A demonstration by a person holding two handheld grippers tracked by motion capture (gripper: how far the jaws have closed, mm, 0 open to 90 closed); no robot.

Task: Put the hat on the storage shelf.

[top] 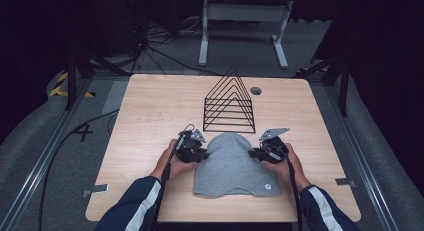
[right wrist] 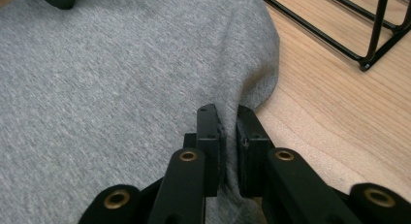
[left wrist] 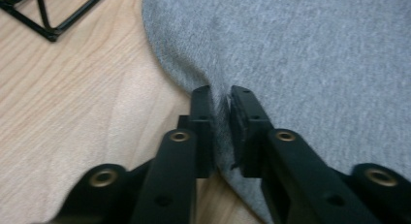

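Observation:
A grey knitted beanie [top: 233, 166] lies flat on the wooden table [top: 150, 116], its rounded crown toward the far side. My left gripper [top: 202, 154] is shut on the beanie's left edge; in the left gripper view the black jaws pinch a fold of the grey fabric [left wrist: 300, 64] between them at my left gripper [left wrist: 221, 95]. My right gripper [top: 254, 152] is shut on the beanie's right edge, and in the right gripper view a ridge of fabric [right wrist: 121, 88] is squeezed between the jaws of my right gripper [right wrist: 229, 113].
A black wire rack [top: 230, 103] of nested triangles stands just beyond the beanie; its base shows at the rack's corner [left wrist: 43, 20] and the rack's foot [right wrist: 368, 44]. A round cable hole [top: 256, 90] lies at the back right. A white table frame [top: 245, 26] stands on the floor behind.

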